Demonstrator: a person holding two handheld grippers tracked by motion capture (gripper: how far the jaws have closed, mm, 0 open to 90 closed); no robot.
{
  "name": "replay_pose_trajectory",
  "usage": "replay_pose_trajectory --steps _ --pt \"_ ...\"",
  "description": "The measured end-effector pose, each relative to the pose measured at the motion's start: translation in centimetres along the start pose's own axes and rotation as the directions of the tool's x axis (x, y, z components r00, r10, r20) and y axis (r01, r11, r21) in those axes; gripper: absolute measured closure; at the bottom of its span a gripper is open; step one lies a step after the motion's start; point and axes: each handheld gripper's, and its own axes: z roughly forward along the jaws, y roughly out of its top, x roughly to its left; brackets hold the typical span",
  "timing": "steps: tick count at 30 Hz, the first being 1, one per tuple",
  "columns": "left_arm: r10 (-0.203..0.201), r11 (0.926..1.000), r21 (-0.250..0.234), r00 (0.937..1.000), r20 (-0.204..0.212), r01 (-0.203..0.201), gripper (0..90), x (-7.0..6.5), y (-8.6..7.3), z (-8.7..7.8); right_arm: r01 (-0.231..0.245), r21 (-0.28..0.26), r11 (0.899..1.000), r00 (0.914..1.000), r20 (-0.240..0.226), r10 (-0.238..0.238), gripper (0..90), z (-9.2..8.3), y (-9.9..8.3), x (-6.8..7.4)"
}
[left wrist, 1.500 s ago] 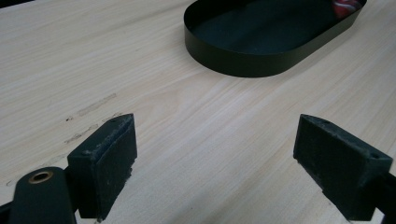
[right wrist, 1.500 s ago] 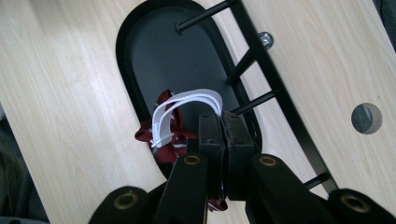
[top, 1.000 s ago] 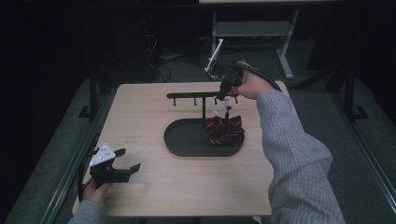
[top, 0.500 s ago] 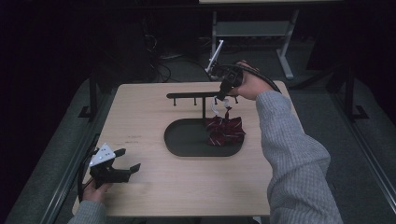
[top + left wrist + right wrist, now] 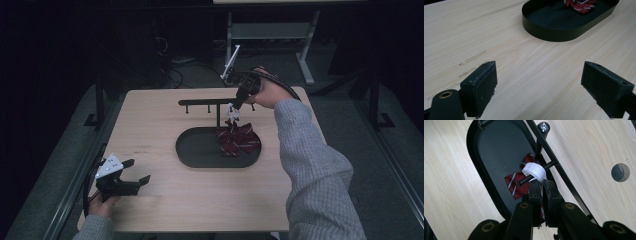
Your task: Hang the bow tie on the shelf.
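A black stand has an oval tray [image 5: 200, 155] as its base and a cross bar [image 5: 205, 102] with pegs on a post. A red striped tie [image 5: 239, 141] hangs into the tray by a white strap loop [image 5: 534, 171], which sits over one peg [image 5: 526, 181]. My right gripper [image 5: 542, 185] pinches the strap just below the peg; its jaws have just been opening slightly, with the strap still between the pads. In the high view this gripper [image 5: 234, 107] is at the bar's right end. My left gripper [image 5: 140, 170] rests open at the table's near left corner, its jaws [image 5: 539, 85] holding nothing.
The light wooden table [image 5: 150, 115] has a round cable hole [image 5: 620, 172] to the right of the stand. A grey desk frame [image 5: 270, 30] stands on the dark floor beyond the far edge. Black rails run along both sides.
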Motion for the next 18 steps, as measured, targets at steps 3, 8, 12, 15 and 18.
replay_pose_trajectory --steps 3,8,12,15,18 --pt "0.0 1.0 0.001 1.0 0.0 0.0 12.9 -0.02 0.0 0.01 -0.002 -0.002 1.0 1.0 0.001 0.002 85.0 -0.06 -0.11 0.0" --pt "0.005 1.0 0.0 1.0 0.001 -0.005 12.9 -0.04 0.0 0.04 -0.005 -0.006 1.0 1.0 -0.002 0.005 85.0 -0.09 -0.27 0.03" --pt "0.004 1.0 -0.001 1.0 0.0 -0.004 12.9 -0.03 0.01 0.04 -0.005 -0.005 1.0 1.0 -0.007 0.005 84.8 -0.11 -0.37 0.04" --pt "0.004 1.0 -0.001 1.0 0.001 -0.004 12.9 -0.04 0.01 0.04 -0.002 -0.005 1.0 0.9999 -0.014 0.002 84.3 -0.17 -0.41 0.09" --pt "0.006 1.0 0.0 1.0 0.002 -0.006 12.9 -0.04 0.02 0.01 -0.005 -0.01 1.0 0.9999 -0.014 0.004 83.6 -0.27 -0.46 0.14"
